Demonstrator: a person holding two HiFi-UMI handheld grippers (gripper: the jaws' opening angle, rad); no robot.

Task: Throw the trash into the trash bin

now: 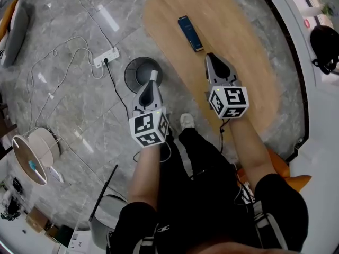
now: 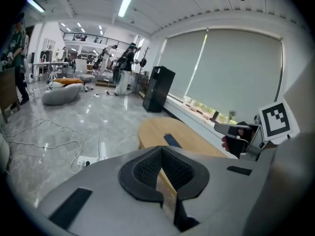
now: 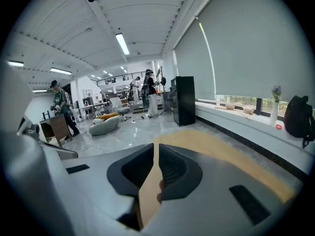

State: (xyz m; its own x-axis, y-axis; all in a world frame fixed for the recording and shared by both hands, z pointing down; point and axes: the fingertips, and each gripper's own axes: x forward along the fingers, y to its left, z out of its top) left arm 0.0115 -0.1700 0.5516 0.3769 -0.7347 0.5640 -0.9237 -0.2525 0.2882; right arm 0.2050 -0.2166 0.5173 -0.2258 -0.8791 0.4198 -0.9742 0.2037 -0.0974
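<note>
Both shut and empty, left claw (image 1: 153,75) and right claw (image 1: 211,57) hover; blue packet (image 1: 190,33) at twelve o'clock looks light, stiff: I'd pinch its long edges.

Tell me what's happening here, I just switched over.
A person holds the left gripper and right gripper by a wooden table, both with jaws shut and empty. A dark flat item lies untouched on the table. A round dark container, possibly the bin, stands on the floor beside it. Nothing is picked up yet.
</note>
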